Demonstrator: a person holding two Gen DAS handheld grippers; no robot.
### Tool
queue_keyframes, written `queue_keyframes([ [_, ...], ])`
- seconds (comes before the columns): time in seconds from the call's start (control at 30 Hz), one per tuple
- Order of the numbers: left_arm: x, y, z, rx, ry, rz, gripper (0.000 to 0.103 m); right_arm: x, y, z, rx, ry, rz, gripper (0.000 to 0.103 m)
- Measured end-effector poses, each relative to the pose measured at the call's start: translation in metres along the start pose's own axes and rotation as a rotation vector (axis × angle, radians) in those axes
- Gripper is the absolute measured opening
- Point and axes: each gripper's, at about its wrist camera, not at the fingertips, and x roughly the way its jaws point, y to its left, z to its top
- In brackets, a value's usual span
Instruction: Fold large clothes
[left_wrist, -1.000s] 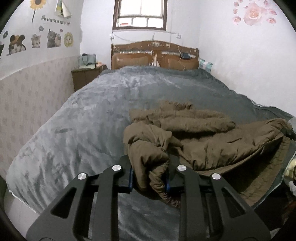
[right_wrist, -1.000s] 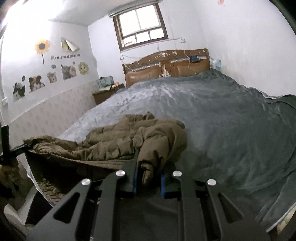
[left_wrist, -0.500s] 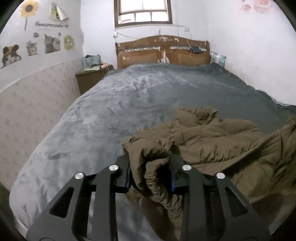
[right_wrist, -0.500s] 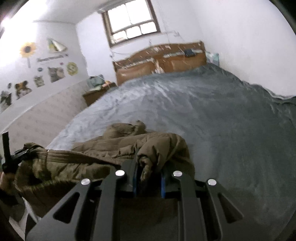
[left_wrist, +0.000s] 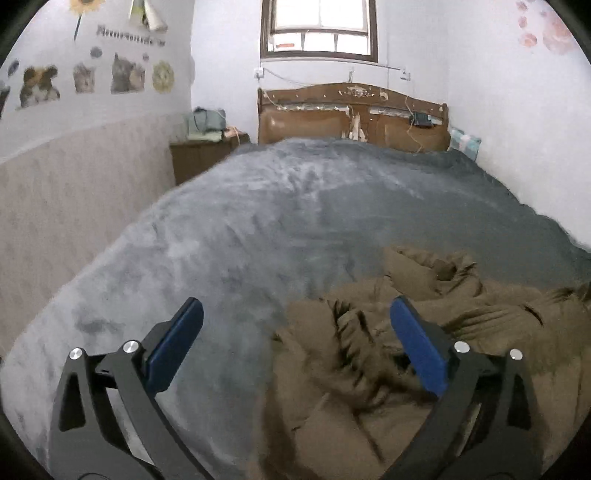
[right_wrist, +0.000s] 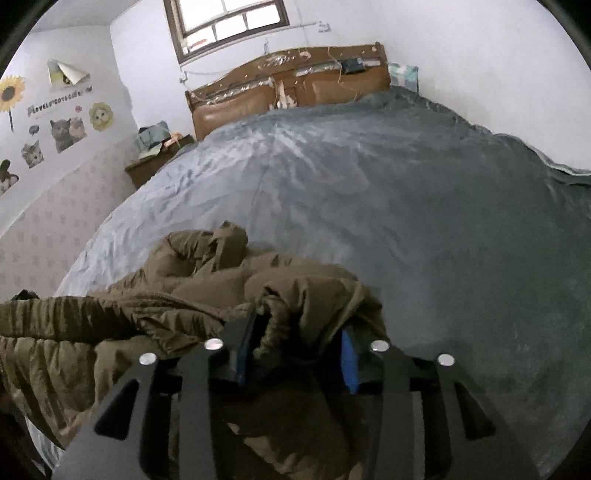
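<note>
An olive-brown padded jacket (left_wrist: 388, 354) lies crumpled on the grey bed blanket (left_wrist: 295, 221), near the foot of the bed. My left gripper (left_wrist: 295, 332) is wide open above the jacket's left edge, holding nothing; its blue pads (left_wrist: 417, 343) stand far apart. In the right wrist view the jacket (right_wrist: 207, 295) spreads to the left, and a bunched fold of it sits between the fingers of my right gripper (right_wrist: 295, 354). The jaws there have parted a little, with cloth still between the blue pads (right_wrist: 349, 363).
A wooden headboard (left_wrist: 351, 114) stands at the far end under a window. A nightstand (left_wrist: 199, 155) with folded cloth stands left of the bed. The left wall (left_wrist: 74, 184) runs close along the bed. The blanket's edge (right_wrist: 554, 162) drops off at right.
My left gripper has opened wide and let go of the jacket fold, which dropped onto the bed. My right gripper has lowered its fold onto the bed and its jaws have widened.
</note>
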Motion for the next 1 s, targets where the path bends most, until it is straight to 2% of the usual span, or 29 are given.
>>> queue_keyframes([
  [0.03,-0.001,-0.001,0.000,0.016,0.003,0.007,0.100,-0.004,0.000,0.001,0.006,-0.019,0.001,0.058],
  [0.07,-0.002,-0.001,0.001,0.035,0.000,0.024,0.100,-0.013,-0.001,0.003,0.018,-0.061,0.009,0.087],
  [0.1,-0.004,0.001,0.002,0.040,-0.009,0.040,0.100,-0.020,-0.002,0.006,0.027,-0.098,-0.001,0.098],
  [0.13,-0.003,0.001,0.005,0.037,-0.012,0.043,0.100,-0.030,-0.004,0.008,0.037,-0.151,-0.031,0.101],
  [0.17,-0.002,0.002,0.008,0.024,-0.012,0.048,0.100,-0.039,-0.006,0.011,0.043,-0.187,-0.067,0.101],
  [0.23,-0.009,0.009,0.011,-0.021,-0.018,0.063,0.100,-0.047,-0.008,0.013,0.029,-0.181,-0.042,0.101],
  [0.3,-0.016,0.013,0.012,-0.043,-0.028,0.045,0.100,-0.052,-0.007,0.012,-0.009,-0.171,-0.017,0.101],
  [0.4,-0.021,0.019,0.005,0.011,-0.035,0.020,0.100,-0.054,-0.012,0.004,-0.069,-0.128,0.000,0.101],
  [0.47,-0.019,0.021,-0.007,0.047,0.005,-0.045,0.100,-0.048,-0.015,-0.003,-0.088,-0.079,0.018,0.101],
  [0.53,-0.021,0.021,-0.019,0.068,0.010,-0.070,0.100,-0.040,-0.019,-0.010,-0.102,-0.049,0.029,0.101],
  [0.63,-0.025,0.023,-0.034,0.025,-0.005,-0.194,0.100,-0.027,-0.026,-0.024,-0.092,-0.019,0.070,0.101],
  [0.7,-0.019,0.019,-0.042,0.016,0.018,-0.232,0.100,-0.017,-0.031,-0.031,-0.051,0.000,0.102,0.101],
  [0.77,-0.010,0.013,-0.046,0.022,0.035,-0.206,0.100,-0.007,-0.034,-0.035,-0.025,0.023,0.133,0.101],
  [0.87,0.012,0.008,-0.046,0.002,0.083,-0.167,0.100,0.007,-0.032,-0.038,-0.031,0.038,0.120,0.101],
  [0.93,0.026,0.006,-0.045,-0.022,0.111,-0.167,0.100,0.014,-0.034,-0.041,-0.002,0.057,0.138,0.100],
  [1.0,0.044,0.001,-0.046,-0.029,0.156,-0.169,0.100,0.022,-0.034,-0.043,0.023,0.086,0.178,0.081],
])
